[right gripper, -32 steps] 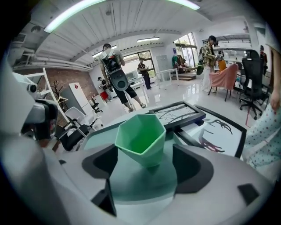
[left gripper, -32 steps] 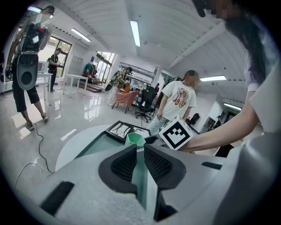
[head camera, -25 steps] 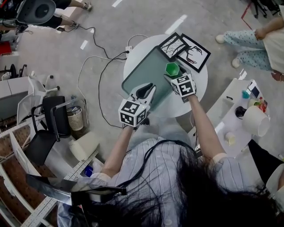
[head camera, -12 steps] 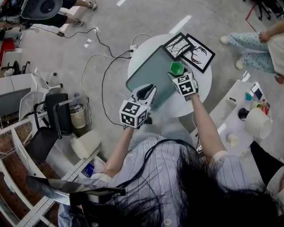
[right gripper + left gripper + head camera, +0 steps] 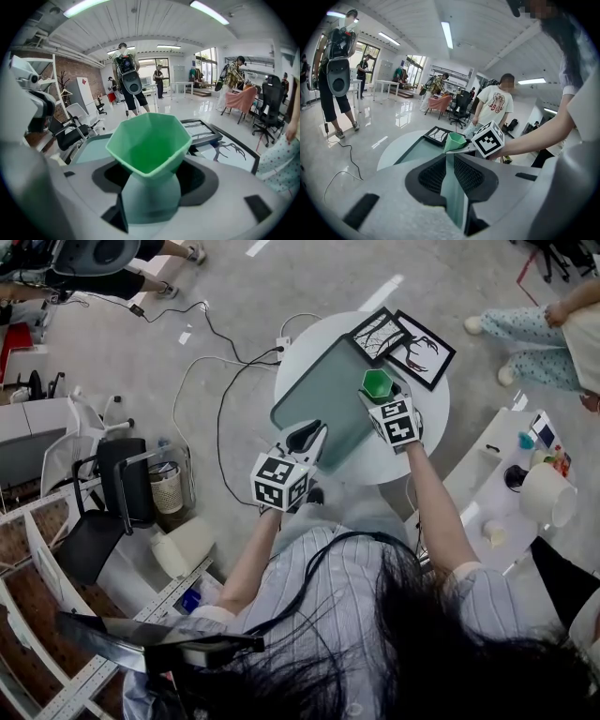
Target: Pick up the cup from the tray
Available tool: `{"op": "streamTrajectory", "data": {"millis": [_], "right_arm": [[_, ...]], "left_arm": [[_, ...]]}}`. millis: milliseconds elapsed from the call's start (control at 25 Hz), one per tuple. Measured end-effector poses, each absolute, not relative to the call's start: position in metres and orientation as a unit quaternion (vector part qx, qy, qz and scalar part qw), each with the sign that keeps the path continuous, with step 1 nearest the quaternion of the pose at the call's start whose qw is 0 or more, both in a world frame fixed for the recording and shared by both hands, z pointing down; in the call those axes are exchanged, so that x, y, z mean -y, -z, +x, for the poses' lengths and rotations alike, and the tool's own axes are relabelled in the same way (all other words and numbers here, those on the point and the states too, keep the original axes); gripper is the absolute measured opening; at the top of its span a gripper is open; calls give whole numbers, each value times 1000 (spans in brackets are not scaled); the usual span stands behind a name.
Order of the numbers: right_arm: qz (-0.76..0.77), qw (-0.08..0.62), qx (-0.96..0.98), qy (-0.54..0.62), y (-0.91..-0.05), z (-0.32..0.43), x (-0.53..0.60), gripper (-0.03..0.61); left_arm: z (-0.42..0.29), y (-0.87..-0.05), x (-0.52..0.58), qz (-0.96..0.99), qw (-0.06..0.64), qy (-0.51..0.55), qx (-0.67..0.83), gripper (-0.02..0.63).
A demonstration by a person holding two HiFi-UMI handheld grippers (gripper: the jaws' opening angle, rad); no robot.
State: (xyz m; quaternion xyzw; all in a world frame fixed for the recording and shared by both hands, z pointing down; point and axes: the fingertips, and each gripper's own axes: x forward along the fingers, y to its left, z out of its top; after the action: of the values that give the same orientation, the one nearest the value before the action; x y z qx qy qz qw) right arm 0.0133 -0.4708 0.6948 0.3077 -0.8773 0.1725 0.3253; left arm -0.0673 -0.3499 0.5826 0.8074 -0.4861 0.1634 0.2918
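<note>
A green faceted cup (image 5: 377,383) stands upright at the far right of the teal tray (image 5: 319,395). My right gripper (image 5: 378,397) reaches around the cup (image 5: 150,145), whose lower body sits between the two jaws. The jaws are closing, and a thin dark gap still shows at the cup's left side. My left gripper (image 5: 314,432) hovers over the tray's near edge with its tips together and nothing in them. From the left gripper view (image 5: 449,157) the cup (image 5: 454,140) appears ahead, beside the right gripper's marker cube.
The tray lies on a small round white table (image 5: 412,451). Two black-framed pictures (image 5: 375,334) (image 5: 422,351) lie just beyond the cup. Cables (image 5: 216,381) run over the floor at left, near chairs (image 5: 103,493). A side table with a white lampshade (image 5: 544,493) stands at right.
The head view has shifted slightly. Both grippers keep their places over the tray, the right one still around the cup, which has not moved.
</note>
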Motion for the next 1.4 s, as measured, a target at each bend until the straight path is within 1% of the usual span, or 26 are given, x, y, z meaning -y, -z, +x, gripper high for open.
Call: {"op": "streamTrajectory", "data": {"millis": [240,600,1160,1400], "right_arm": [[316,306,881,-175,-669,7,459,305],[318,294,887,-157,-627,-11,416,305],[335,272,886,-172,-592,-55,320,305],[348,245,883,-199,-579,-74,268,305]], "left_arm": [[-72,-576,341,813,285,-158,483,51],[-88,-566,308,819,277,-151,479,51],[-148,-556,229,821,267,-130,488,51],[-166,-545,193,831,253,-114,482,51]]}}
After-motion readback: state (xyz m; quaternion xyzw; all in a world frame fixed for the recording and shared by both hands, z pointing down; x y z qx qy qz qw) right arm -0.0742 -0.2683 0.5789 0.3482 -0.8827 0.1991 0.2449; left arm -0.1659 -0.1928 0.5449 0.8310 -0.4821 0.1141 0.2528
